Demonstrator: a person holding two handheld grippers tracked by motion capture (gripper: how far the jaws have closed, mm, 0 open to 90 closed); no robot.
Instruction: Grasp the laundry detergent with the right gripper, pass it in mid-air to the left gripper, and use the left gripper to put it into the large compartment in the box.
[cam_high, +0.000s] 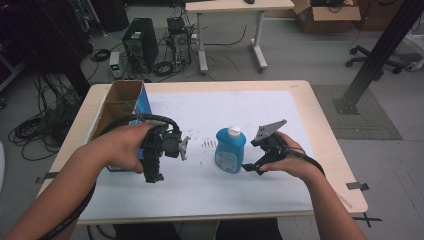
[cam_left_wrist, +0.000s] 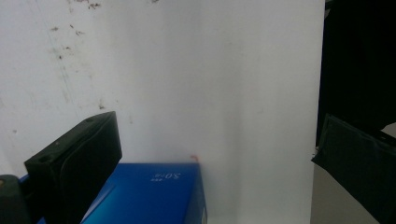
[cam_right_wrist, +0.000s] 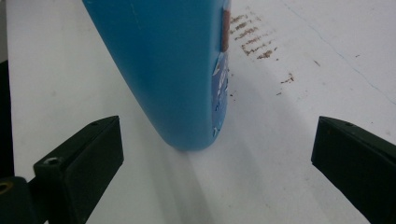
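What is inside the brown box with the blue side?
The box is open on top, and a divider splits its brown inside. The bottom is hidden by its walls and the left claw.

Your bottle (cam_high: 230, 151) is blue with a white cap (cam_high: 233, 131); your two grippers, left (cam_high: 155, 162) and right (cam_high: 254, 166), are black; the box (cam_high: 120, 107) is brown inside, blue outside; the white sheet (cam_high: 210, 185) carries small brown specks (cam_high: 207, 144).
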